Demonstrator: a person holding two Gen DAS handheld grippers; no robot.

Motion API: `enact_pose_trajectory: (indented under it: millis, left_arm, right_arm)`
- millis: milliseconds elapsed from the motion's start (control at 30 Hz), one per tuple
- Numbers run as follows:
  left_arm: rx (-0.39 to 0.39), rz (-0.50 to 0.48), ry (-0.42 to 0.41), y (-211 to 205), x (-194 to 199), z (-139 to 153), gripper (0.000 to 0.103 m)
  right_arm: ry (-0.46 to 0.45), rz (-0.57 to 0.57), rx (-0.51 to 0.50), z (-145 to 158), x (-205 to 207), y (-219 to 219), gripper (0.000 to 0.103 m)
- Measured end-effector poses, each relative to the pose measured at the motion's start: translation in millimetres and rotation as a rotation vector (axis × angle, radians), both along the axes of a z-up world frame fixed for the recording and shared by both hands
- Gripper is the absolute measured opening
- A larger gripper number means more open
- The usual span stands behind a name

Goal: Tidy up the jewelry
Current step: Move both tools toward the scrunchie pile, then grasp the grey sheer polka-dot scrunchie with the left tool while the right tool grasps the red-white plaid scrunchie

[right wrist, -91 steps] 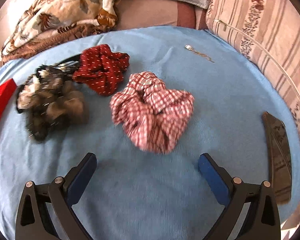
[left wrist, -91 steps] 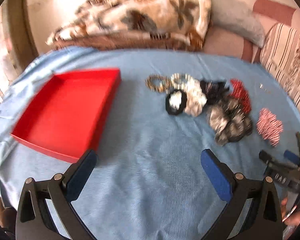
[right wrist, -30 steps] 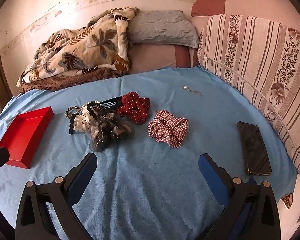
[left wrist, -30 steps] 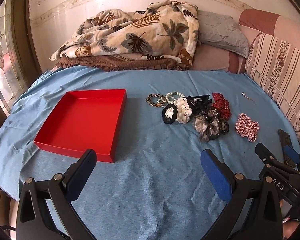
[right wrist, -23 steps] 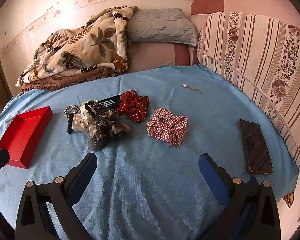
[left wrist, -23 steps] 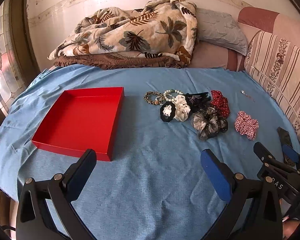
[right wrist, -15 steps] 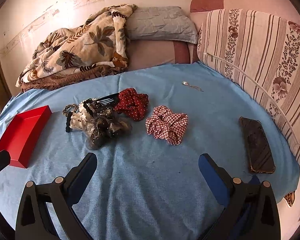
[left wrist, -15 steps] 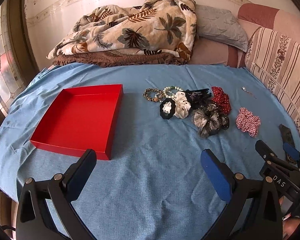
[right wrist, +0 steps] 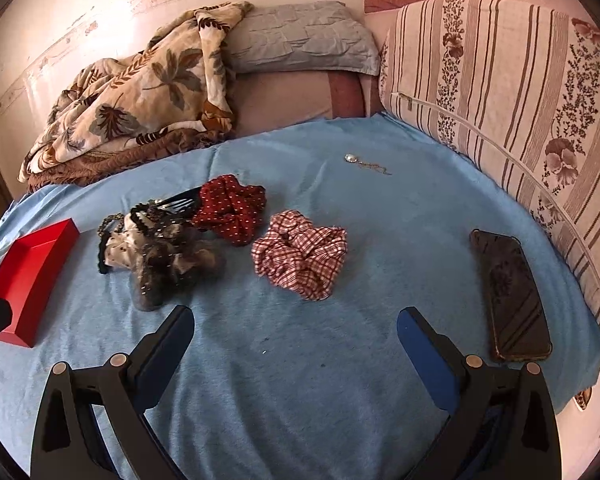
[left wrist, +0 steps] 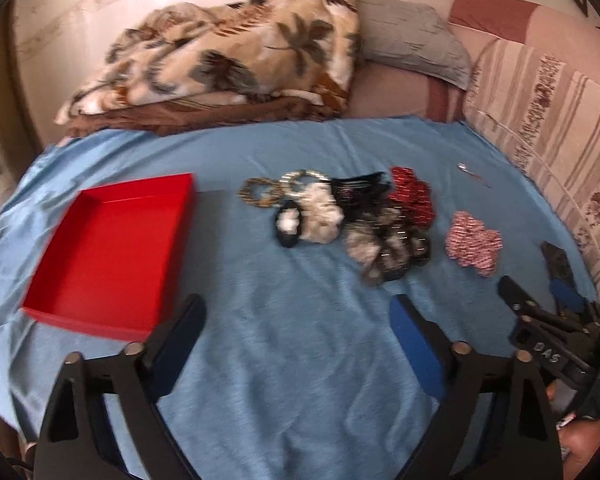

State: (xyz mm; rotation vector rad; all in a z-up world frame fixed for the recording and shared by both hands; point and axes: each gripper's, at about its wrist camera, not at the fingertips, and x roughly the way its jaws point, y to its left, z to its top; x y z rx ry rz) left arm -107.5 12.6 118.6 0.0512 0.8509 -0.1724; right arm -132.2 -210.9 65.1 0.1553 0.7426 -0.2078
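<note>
Blue bedsheet [right wrist: 380, 216] is carrying a heap of fabric scrunchies and beaded bracelets [left wrist: 340, 220] at centre, an open red cardboard tray [left wrist: 112, 248] lying left. My left gripper [left wrist: 296, 332] is closing, nothing between its jaws; my right gripper [right wrist: 296, 340] is gaping wide, empty, before a red-checked scrunchie [right wrist: 300, 254].

One red tray [left wrist: 112, 240], one phone [right wrist: 508, 292] and one small pendant chain [right wrist: 366, 164] lie on the bed. There are two beaded bracelets [left wrist: 260, 194]. Scrunchies [right wrist: 300, 254] number at least four; the pile hides an exact count.
</note>
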Motion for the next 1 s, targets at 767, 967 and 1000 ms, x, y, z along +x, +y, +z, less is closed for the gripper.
enact_pose_trajectory:
  millis: [767, 967, 1000]
  left_arm:
    - [0.000, -0.156, 0.161, -94, 106, -81, 0.071]
    - [-0.025, -0.183, 0.226, -101, 109, -89, 0.020]
    - [-0.028, -0.182, 0.223, -100, 108, -88, 0.018]
  right_arm:
    - [0.105, -0.024, 0.172, -43, 87, -59, 0.090]
    - [0.117, -0.030, 0.178, -48, 94, -57, 0.068]
    - [0.117, -0.024, 0.184, -48, 94, -57, 0.061]
